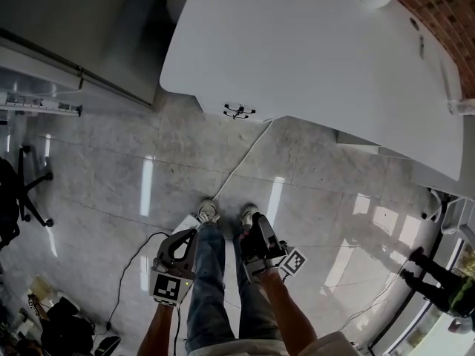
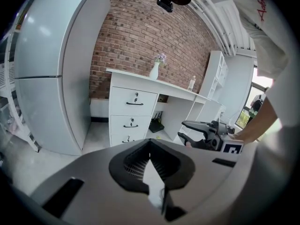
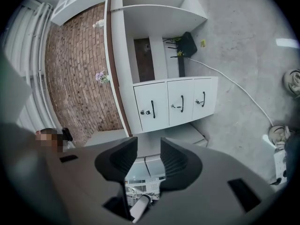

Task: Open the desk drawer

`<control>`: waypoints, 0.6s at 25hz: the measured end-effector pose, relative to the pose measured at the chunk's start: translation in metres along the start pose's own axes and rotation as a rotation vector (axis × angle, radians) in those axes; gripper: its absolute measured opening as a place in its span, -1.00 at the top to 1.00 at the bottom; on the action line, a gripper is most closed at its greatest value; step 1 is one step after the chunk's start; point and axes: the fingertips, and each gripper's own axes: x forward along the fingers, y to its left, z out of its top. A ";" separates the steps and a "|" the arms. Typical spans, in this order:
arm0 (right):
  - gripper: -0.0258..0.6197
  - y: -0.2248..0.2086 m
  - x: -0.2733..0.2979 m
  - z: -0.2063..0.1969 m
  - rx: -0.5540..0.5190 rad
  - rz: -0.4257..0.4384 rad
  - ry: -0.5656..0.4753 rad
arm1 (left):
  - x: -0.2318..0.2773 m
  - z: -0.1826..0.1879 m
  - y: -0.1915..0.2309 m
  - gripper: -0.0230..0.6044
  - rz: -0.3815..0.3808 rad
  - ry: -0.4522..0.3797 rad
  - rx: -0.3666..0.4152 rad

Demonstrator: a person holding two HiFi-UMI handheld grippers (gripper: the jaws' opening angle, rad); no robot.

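Both grippers hang by the person's legs, well apart from the desk drawers (image 2: 133, 102) at 11 o'clock in the left gripper view. The left gripper (image 2: 150, 149) is clenched on nothing, and the right gripper (image 3: 149, 151) is released and empty. Rolled sideways, the right gripper could slip off a handle (image 3: 153, 109). The floor cable (image 1: 241, 160) at 12 o'clock could trip the approach, and the drawers are possibly locked.

Polished stone, smooth white furniture, rough brick.
The floor (image 1: 148, 184) across the middle of the head view is glossy grey stone tile that mirrors the lights, and the desk (image 1: 312, 58) top at upper right is smooth satin white. In the left gripper view the brick wall (image 2: 136, 41) at upper centre is rough and matt, and the drawer fronts (image 2: 123, 100) are smooth white. The left gripper (image 2: 150, 172) and right gripper (image 3: 149, 158) look like matt grey plastic with ribbed black pads (image 3: 172, 157). The jeans (image 1: 211, 288) are denim.
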 end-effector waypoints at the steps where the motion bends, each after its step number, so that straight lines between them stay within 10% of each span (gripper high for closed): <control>1: 0.45 -0.002 0.002 0.000 -0.001 -0.002 -0.001 | 0.000 0.000 0.001 0.89 0.000 0.000 -0.001; 15: 0.45 -0.018 0.105 0.054 -0.093 0.022 -0.023 | -0.004 0.006 0.006 0.89 0.008 -0.008 -0.029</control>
